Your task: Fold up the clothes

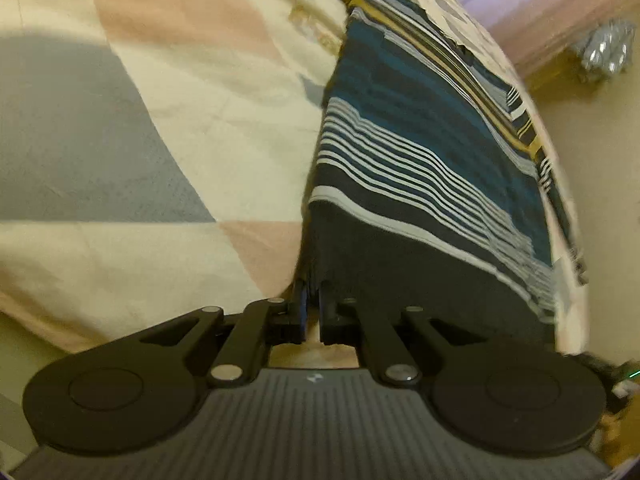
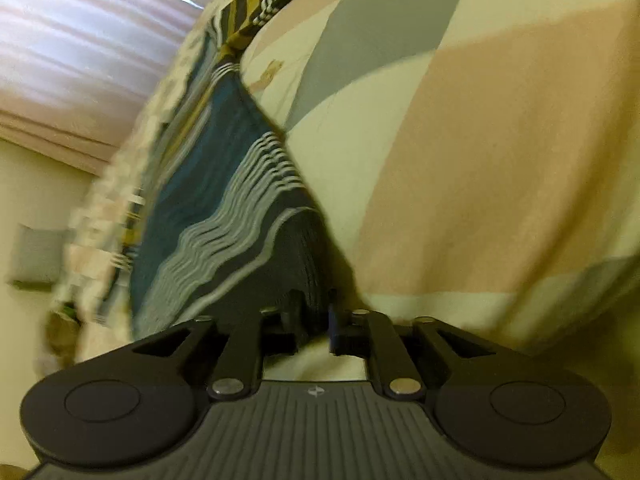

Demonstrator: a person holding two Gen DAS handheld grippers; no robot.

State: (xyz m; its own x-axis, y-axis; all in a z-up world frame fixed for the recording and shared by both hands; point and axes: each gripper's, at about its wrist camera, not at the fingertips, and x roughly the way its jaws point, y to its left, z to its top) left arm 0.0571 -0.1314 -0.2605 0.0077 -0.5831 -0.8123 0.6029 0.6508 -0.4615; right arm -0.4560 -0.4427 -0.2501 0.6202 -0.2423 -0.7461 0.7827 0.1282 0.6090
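A striped garment point(image 1: 420, 168) in dark grey, teal, white and mustard lies stretched across a bed. Its dark hem runs straight into my left gripper point(image 1: 313, 294), which is shut on that edge at the bottom centre of the left wrist view. In the right wrist view the same striped garment point(image 2: 224, 200) narrows to a dark ribbed corner pinched inside my right gripper point(image 2: 314, 304), also shut on it. The cloth rises a little off the bed at both held corners. The far end of the garment, with mustard bands, trails off toward the top of both views.
The bed cover point(image 1: 168, 128) is patterned in cream, pink and grey blocks and fills most of both views. Pale pink curtains point(image 2: 80, 52) hang beyond the bed. A shiny silver object point(image 1: 608, 48) sits near the wall at the right.
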